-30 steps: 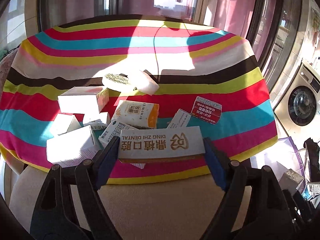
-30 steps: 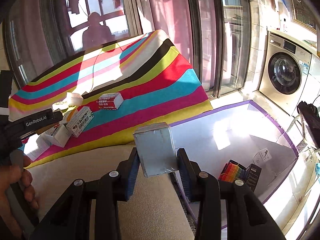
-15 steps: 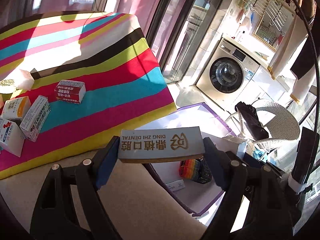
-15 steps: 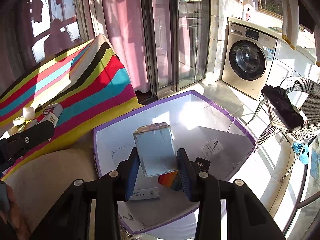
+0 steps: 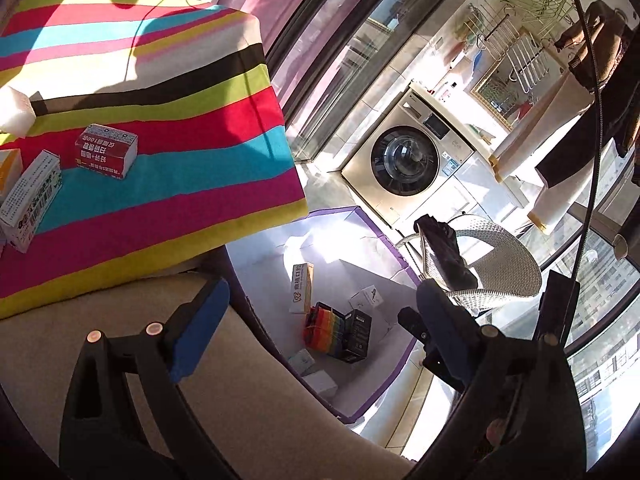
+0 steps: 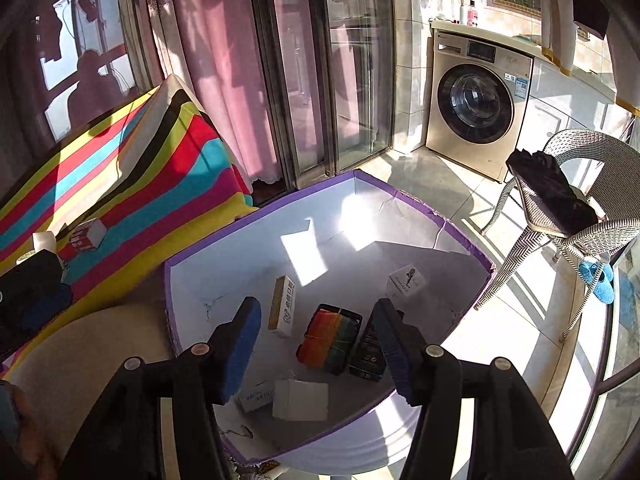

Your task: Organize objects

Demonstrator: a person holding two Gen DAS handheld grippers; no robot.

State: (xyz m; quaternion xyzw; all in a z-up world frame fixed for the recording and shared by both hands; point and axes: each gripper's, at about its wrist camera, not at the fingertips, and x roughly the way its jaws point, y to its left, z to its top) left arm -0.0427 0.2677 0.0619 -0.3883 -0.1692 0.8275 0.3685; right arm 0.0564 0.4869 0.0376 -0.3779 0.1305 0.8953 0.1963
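A purple-rimmed white storage box (image 6: 440,220) stands on the floor beside the striped table (image 5: 160,184). Inside it lie the long dental box (image 6: 282,307), a rainbow-striped box (image 6: 328,338), a black box (image 6: 368,350), a white cube box (image 6: 301,400) and other small cartons. My right gripper (image 6: 320,344) is open and empty above the box. My left gripper (image 5: 316,328) is open and empty above the box's near edge; the dental box (image 5: 301,289) shows below it. A red carton (image 5: 106,153) and a white carton (image 5: 30,200) lie on the table.
A washing machine (image 6: 476,104) stands at the back. A wicker chair (image 6: 580,216) with dark cloth is right of the box. A beige cushion surface (image 5: 120,360) lies below the table edge. Glass doors and pink curtains (image 6: 224,80) are behind.
Both grippers opened and let go: the dental box and the pale cube box now lie in the storage box. Both swung from the table toward the box.
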